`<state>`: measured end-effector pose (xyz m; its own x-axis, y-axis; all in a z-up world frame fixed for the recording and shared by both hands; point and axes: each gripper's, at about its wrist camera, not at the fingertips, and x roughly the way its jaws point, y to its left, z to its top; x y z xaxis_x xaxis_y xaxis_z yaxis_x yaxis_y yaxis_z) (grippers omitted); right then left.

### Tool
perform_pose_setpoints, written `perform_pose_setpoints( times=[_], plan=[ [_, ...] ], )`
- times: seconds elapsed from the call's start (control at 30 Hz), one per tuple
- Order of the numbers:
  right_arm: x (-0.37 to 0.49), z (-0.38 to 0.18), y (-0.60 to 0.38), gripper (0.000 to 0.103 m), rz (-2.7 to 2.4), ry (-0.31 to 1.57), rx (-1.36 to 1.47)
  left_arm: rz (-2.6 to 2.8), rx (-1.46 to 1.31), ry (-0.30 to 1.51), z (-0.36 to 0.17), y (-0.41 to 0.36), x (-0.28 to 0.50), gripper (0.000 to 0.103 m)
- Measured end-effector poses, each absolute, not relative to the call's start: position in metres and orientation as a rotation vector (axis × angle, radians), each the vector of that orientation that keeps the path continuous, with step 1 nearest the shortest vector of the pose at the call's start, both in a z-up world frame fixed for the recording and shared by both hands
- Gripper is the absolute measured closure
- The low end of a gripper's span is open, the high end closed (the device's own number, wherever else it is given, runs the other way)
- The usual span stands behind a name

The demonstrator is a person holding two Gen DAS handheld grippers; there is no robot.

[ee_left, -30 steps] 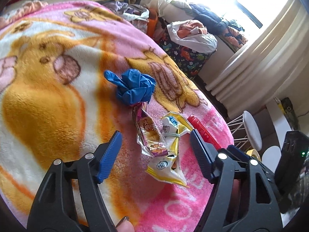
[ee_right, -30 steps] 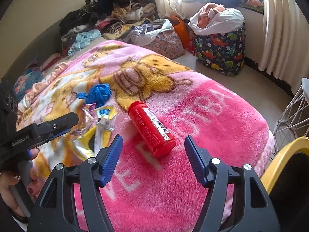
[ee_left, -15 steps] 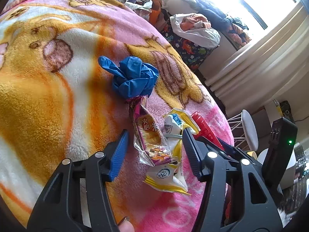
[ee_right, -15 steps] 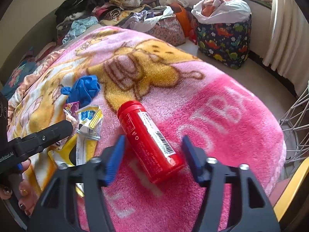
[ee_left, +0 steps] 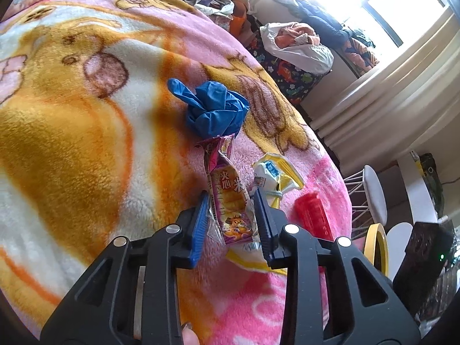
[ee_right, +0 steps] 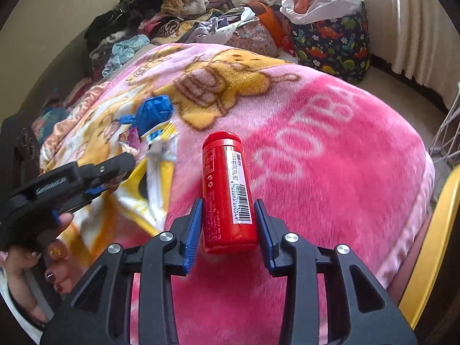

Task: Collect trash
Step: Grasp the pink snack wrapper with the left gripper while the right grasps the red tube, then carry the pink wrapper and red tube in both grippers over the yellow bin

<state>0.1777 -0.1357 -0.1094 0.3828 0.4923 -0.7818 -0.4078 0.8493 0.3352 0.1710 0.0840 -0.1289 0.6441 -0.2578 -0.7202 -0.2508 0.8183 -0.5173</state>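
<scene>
My left gripper [ee_left: 230, 201] is closing on a crumpled purple snack wrapper [ee_left: 227, 181], whose sides touch both blue pads. A yellow and white wrapper [ee_left: 276, 169] lies just right of it, and a balled blue glove [ee_left: 215, 109] sits beyond. In the right wrist view my right gripper [ee_right: 228, 210] is closing on a red can [ee_right: 224, 178] that lies on the pink blanket [ee_right: 330, 172], with a pad against each side. The same can [ee_left: 312, 215] shows at the right of the left wrist view. A hand [ee_right: 43, 258] holds the left gripper at the lower left.
A yellow bin rim [ee_right: 431, 244] stands off the bed's right edge beside a white wire stool [ee_left: 373, 198]. A dinosaur-print basket [ee_right: 330, 40] full of clothes sits on the floor by the curtains. Piled clothes [ee_right: 172, 14] cover the far end of the bed.
Both grippers moved in over their objects and narrowed from wide open. The purple wrapper now stands between the left pads, and the red can between the right pads.
</scene>
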Motion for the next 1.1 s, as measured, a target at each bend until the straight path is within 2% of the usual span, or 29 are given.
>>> perform_pose_setpoints(
  times=[0.57, 1.1],
  plan=[
    [0.140, -0.072, -0.167, 0.070, 0.606, 0.955, 0.181, -0.031, -0.558, 0.809, -0.090, 0.069, 0.151, 0.080],
    [0.126, -0.045, -0.226, 0.070, 0.542, 0.873, 0.276, -0.140, -0.468, 0.779, -0.064, 0.009, 0.151, 0.080]
  ],
)
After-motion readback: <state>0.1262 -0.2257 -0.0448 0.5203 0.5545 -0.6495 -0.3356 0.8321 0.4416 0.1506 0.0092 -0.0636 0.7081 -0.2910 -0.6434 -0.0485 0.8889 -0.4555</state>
